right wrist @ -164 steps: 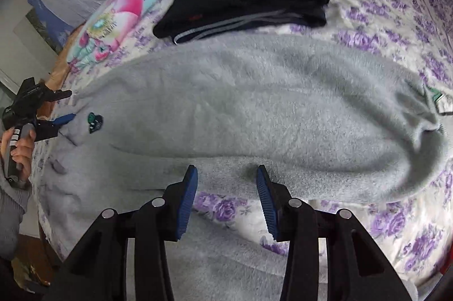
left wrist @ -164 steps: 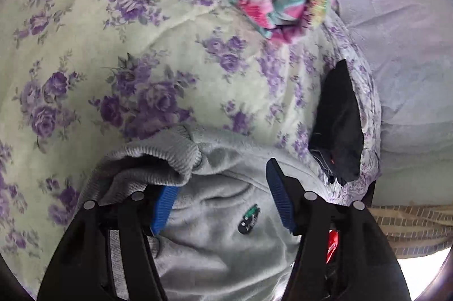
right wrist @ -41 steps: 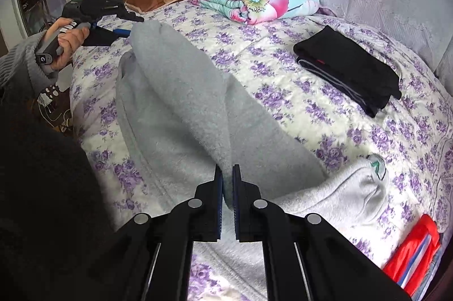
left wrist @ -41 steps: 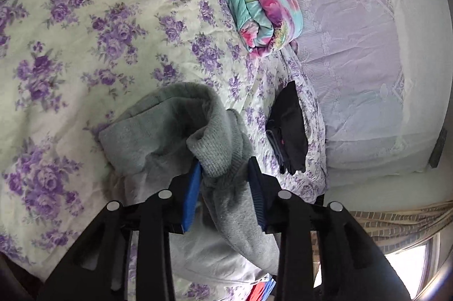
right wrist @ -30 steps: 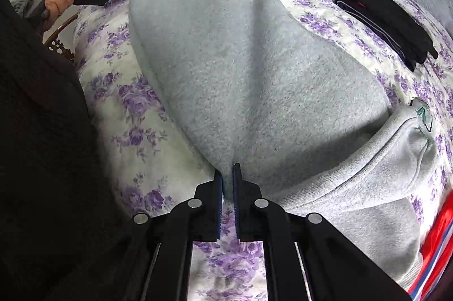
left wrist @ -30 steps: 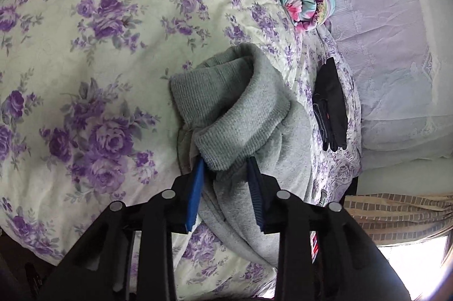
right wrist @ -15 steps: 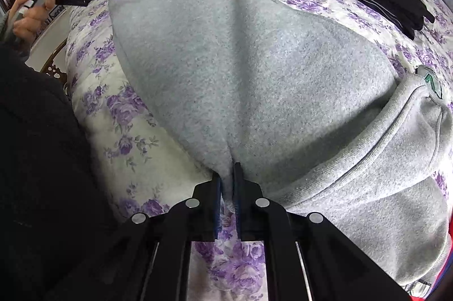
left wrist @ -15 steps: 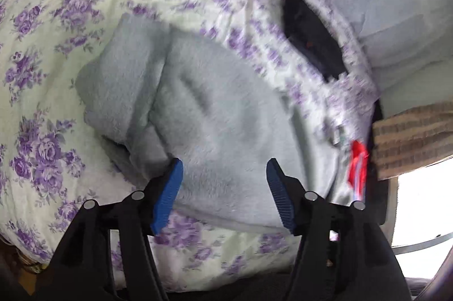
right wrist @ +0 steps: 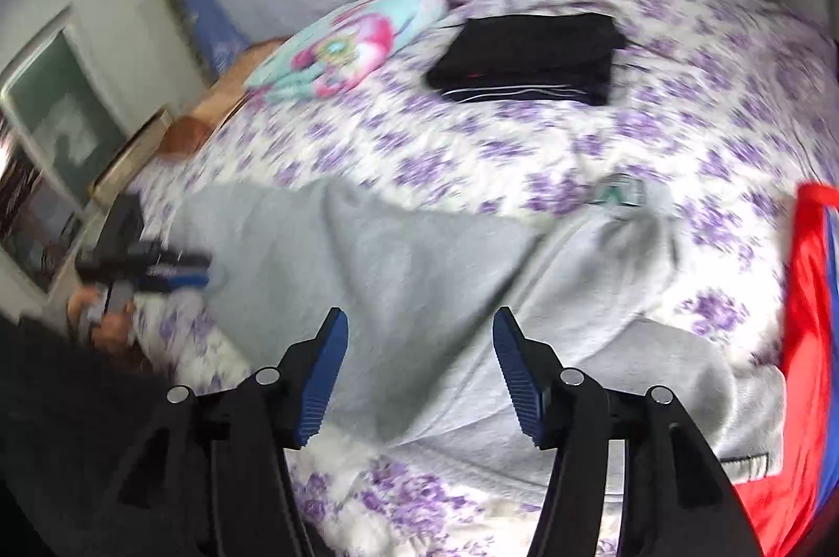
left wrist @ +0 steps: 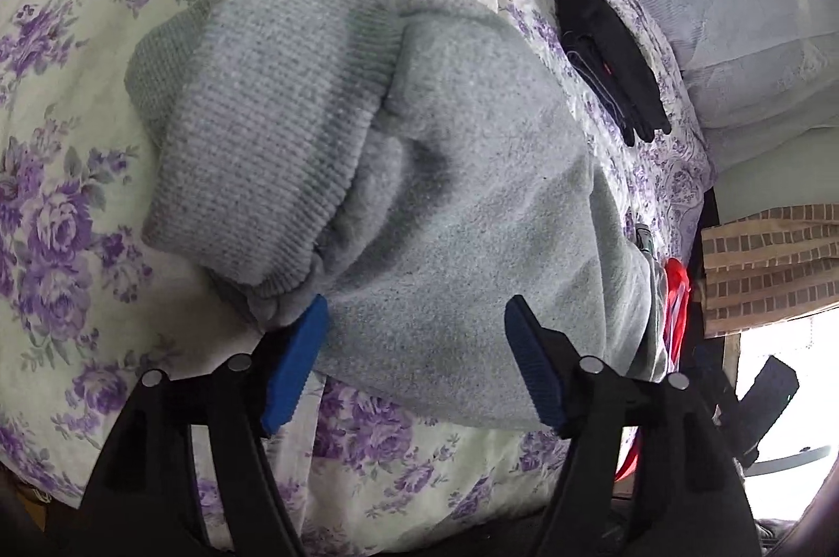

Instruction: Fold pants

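both the left gripper (left wrist: 414, 365) and the right gripper (right wrist: 417, 373), pressed onto cloth half a second ago, now stand spread and empty, so the grey fleece pants (left wrist: 419, 190) lie folded over, released on the purple-flowered bedspread (left wrist: 63, 169), this fold apparently complete.

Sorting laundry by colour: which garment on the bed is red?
The red cloth at the bed's right edge, beside the grey pants. The black garment lies folded farther back, by the floral quilt.
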Demonstrator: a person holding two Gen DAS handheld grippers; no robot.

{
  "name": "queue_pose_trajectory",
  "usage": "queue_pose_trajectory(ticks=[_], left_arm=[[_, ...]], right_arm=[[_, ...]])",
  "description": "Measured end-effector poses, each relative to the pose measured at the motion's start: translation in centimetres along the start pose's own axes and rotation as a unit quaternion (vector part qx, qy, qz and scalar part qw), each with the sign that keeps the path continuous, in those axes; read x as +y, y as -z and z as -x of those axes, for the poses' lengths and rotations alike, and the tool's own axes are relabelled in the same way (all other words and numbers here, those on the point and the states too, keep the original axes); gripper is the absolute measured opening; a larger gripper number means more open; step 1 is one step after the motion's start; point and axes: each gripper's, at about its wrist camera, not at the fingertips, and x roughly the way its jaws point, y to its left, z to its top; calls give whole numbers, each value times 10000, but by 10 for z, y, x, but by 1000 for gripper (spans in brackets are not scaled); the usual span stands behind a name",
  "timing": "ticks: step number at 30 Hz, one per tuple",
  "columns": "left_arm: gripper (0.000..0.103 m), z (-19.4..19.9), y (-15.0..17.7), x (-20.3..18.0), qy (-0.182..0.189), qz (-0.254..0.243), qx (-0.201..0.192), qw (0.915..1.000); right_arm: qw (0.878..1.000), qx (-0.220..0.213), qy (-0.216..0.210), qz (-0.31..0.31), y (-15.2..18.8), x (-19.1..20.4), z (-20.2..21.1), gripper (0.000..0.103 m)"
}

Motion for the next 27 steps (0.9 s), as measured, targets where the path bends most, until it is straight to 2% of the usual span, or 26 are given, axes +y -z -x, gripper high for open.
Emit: queue_pose_trajectory(ticks=[2, 4, 6, 9, 12, 14, 15, 16, 18, 19, 20, 21, 23, 25, 27], left_arm=[[79, -3, -1, -7, -62, -169, 65, 9998], [89, -6, -5, -13, -115, -303, 131, 9994], [95, -10, -4, -19, -218, -421, 141, 9988], [98, -13, 0, -26, -396, -596, 71, 9974], [98, -14, 5, -29, -500, -723, -2, 9961], [98, -14, 6, -29, -481, -785, -8, 9958], [98, -14, 6, -27, -434, -780, -12, 9960], [98, -13, 6, -25, -385, -760, -15, 9964], [98, -13, 6, -23, -339, -746, -1, 9966], [98, -13, 6, -23, -339, -750, 14, 9966], [98, -13, 6, -23, -350, -761, 34, 9965], [98, -13, 5, -24, -371, -779, 60, 9963], [98, -15, 4, -26, -417, -859, 129, 9953], [98, -18, 3, -31, -494, -1008, 208, 9935], [98, -19, 3, -33, -562, -1156, 281, 9913]], right_arm=[[9984, -150, 421, -332, -23, -14, -4, 58], [9924, -174, 1212, 89, -48, -2, -22, 63], [9768, 174, 2073, 504, -65, 13, -56, 69], [9568, 606, 2681, 947, -75, 19, -108, 70], [9326, 1069, 3311, 959, -74, 8, -154, 70], [9045, 1650, 3814, 964, -63, -2, -183, 83], [9002, 1735, 3849, 1064, -56, -5, -191, 84], [9009, 1636, 3842, 1180, -50, -5, -192, 84], [9152, 1391, 3607, 1141, -48, -8, -179, 81], [9281, 1310, 3336, 1014, -50, -12, -170, 58], [9429, 1214, 3011, 748, -52, -19, -158, 29], [9581, 1039, 2646, 361, -55, -29, -143, 24], [9757, 515, 2087, -434, -57, -51, -105, 10], [9804, -58, 1494, -1283, -52, -72, -62, 9], [9687, -768, 659, -2264, -32, -100, -14, 9]])
